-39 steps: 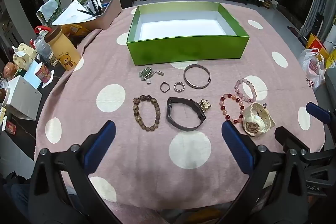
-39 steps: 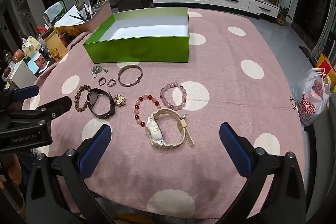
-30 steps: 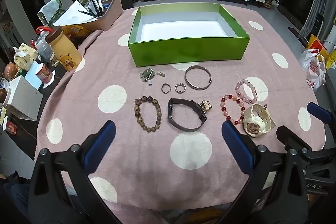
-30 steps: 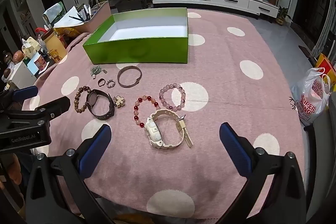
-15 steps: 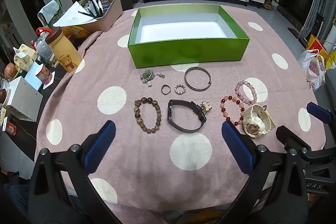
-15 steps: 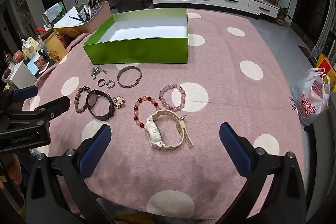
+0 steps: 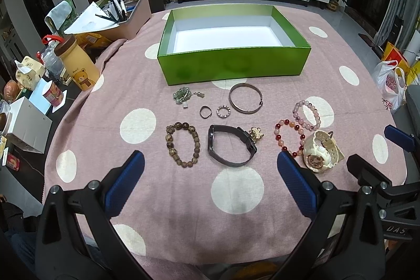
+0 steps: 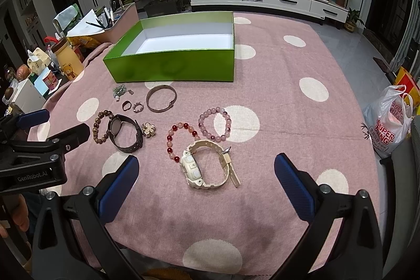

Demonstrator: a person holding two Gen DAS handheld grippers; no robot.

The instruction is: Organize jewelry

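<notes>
An empty green box [image 7: 231, 67] [image 8: 170, 67] stands at the far middle of the pink dotted table. In front of it lie a metal bangle [image 7: 245, 97], two small rings [image 7: 205, 112], a green charm [image 7: 182, 94], a brown bead bracelet [image 7: 183, 144], a dark watch [image 7: 231, 146] [image 8: 125, 134], a gold flower brooch [image 7: 255, 134], red and pink bead bracelets [image 8: 181, 141] and a cream watch [image 8: 207, 167] [image 7: 319, 151]. My left gripper [image 7: 210, 169] is open, held above the near table in front of the dark watch. My right gripper [image 8: 206, 172] is open, near the cream watch.
At the table's left edge stand a yellow bear bottle [image 7: 78, 67], a tray of pens and papers [image 7: 115, 17], a small can and white boxes [image 7: 26, 122]. A plastic bag [image 8: 388, 125] sits on the floor to the right. A TV cabinet lies beyond.
Both views have barely shifted; the jewelry and box lie where they were, and both grippers stay open.
</notes>
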